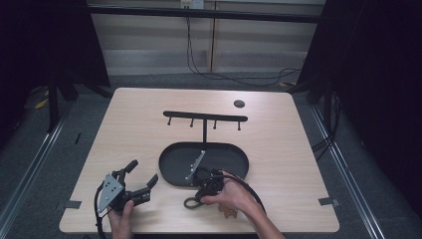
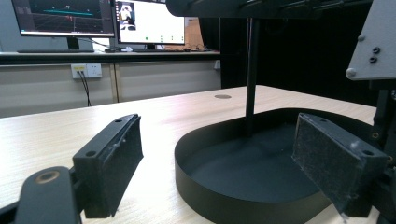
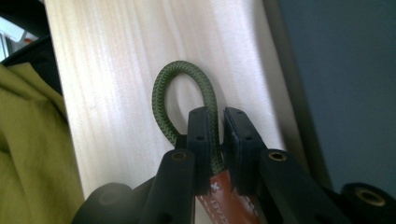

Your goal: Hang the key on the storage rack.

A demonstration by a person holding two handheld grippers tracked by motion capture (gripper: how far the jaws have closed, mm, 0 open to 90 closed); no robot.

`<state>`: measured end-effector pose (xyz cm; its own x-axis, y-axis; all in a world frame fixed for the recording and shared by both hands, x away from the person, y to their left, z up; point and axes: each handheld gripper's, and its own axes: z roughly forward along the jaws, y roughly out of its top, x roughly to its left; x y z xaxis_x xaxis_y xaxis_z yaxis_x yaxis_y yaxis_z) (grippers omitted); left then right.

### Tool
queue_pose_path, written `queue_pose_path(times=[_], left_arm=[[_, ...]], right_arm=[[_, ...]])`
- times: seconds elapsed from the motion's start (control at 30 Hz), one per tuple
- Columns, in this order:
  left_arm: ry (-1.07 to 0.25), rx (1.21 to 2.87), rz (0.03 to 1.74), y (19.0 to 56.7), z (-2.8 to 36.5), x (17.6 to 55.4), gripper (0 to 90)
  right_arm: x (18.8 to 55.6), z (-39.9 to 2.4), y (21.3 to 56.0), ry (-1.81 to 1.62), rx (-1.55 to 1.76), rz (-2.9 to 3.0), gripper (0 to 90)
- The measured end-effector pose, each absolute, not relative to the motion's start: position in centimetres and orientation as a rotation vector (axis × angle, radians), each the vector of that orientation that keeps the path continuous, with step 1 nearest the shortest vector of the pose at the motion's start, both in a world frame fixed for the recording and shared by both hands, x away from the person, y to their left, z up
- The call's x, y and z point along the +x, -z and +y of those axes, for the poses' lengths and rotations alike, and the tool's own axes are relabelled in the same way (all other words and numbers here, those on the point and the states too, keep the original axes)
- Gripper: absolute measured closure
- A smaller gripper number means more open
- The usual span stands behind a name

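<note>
Right gripper view: cord loop point(image 3: 184, 100) between tongs point(image 3: 218, 122)

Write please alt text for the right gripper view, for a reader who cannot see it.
The right claw is shut on a green cord loop joined to a brown leather tab, above the pale wooden table. Yellow-green fabric lies at the left edge.

We look down from above our side of table point(image 1: 149, 124), facing forward, whole top visible. Our left gripper view sits low at table level, looks across to tray point(image 2: 219, 196) and stand post point(image 2: 252, 70), both also seen from above. Our right gripper view close, over table edge.
</note>
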<state>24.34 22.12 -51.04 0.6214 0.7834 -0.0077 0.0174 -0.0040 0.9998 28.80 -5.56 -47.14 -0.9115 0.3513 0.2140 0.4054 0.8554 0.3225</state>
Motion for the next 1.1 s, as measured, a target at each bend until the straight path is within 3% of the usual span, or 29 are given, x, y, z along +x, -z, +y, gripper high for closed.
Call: queue_pose_path(times=[0.03, 0.5, 1.1], left_arm=[[-0.693, 1.466, 0.715, 51.0, 22.1, 24.3, 15.7], [-0.692, 1.465, 0.715, 51.0, 22.1, 24.3, 15.6], [-0.692, 1.467, 0.715, 51.0, 22.1, 24.3, 15.6]], right_arm=[[28.6, -5.4, 47.2, 0.546, -0.578, -2.899, 84.3], [29.2, -4.7, 46.9, 0.42, -0.578, -2.903, 85.7], [30.0, -4.9, 43.2, 0.261, -0.598, -2.926, 85.7]])
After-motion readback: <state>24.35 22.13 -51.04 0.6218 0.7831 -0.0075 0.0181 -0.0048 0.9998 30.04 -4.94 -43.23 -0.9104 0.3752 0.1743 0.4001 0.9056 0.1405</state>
